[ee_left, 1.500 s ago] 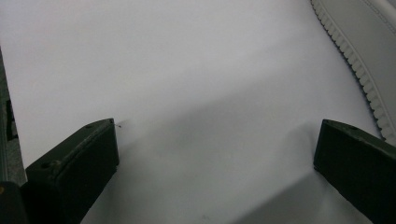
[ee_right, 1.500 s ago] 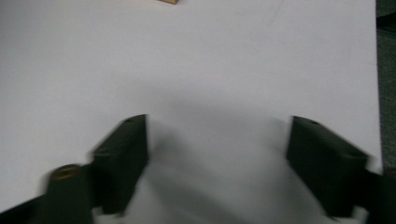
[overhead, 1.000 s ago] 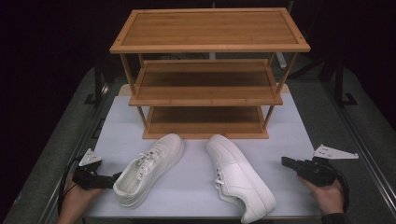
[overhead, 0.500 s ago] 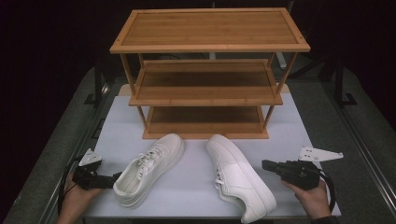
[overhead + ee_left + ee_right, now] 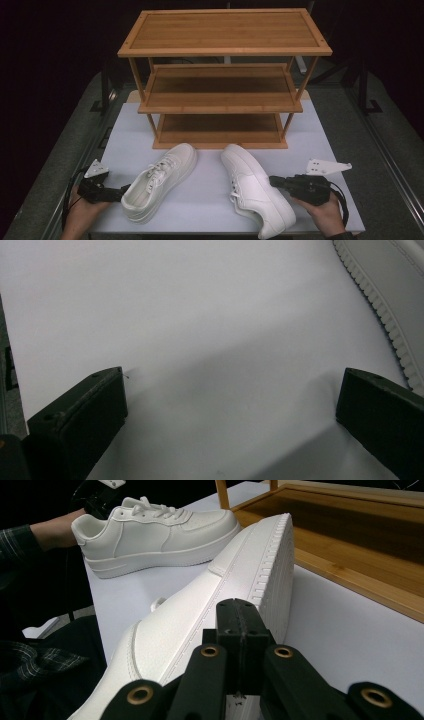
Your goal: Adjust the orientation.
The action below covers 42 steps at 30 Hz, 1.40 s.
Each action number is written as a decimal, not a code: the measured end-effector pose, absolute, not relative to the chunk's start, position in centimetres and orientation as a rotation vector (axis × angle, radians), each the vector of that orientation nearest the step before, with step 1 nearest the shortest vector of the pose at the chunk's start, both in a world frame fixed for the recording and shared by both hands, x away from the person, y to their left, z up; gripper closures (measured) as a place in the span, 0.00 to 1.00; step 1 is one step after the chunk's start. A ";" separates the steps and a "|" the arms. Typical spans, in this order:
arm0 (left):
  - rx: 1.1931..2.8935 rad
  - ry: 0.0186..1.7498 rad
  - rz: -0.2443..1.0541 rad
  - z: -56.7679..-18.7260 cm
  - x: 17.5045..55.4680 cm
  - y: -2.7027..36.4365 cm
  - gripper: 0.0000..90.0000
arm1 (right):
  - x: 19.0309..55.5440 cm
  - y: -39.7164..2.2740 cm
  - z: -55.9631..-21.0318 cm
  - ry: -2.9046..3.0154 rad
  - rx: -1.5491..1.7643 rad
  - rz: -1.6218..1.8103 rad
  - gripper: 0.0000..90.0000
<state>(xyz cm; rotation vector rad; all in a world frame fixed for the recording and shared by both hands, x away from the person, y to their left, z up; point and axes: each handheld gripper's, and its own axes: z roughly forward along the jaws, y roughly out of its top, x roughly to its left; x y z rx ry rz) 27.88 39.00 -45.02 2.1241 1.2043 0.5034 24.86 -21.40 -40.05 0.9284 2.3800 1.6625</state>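
Two white sneakers lay on the white tabletop (image 5: pixel 210 195) in front of a wooden rack (image 5: pixel 222 80). The left shoe (image 5: pixel 157 180) sat toward the near-left corner, toe angled at the rack's bottom shelf. The right shoe (image 5: pixel 255 192) sat toward the near-right corner, heel close to the front edge.

Both looked light for their bulk. The thick ribbed sole seemed stiff, the leather-like upper smooth and likely to give under a pinch, and the laces loose. A firm hold would probably be at the heel collar or across the padded opening, where a claw can bite over an edge. The smooth flank might slip, and pinching the toe box would likely dent it. Neither shoe looked fragile.

The left claw (image 5: pixel 117 192) lay low and level near the left edge, its tips just beside the left shoe's heel. In the left gripper view its jaws stood wide apart over bare tabletop with nothing between them, the shoe's sole at the upper right.

The right claw (image 5: pixel 274 181) was clenched on nothing. It was held level and pointed across the tabletop at the outer flank of the right shoe (image 5: pixel 200 610), close to it; whether it touched could not be told. The hand (image 5: pixel 325 212) came in at the near-right corner.
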 end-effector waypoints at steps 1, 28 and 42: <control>2.124 1.204 0.503 -45.0 27.9 39.0 0.00 | 24.9 -21.4 -40.1 2.379 0.928 1.666 1.00; 2.124 1.204 0.503 -45.0 27.9 39.0 0.00 | 26.2 -24.6 -41.0 2.295 1.073 1.626 1.00; 2.124 1.205 0.503 -45.0 27.9 39.0 0.00 | 27.6 -26.5 -42.9 2.295 1.188 1.447 1.00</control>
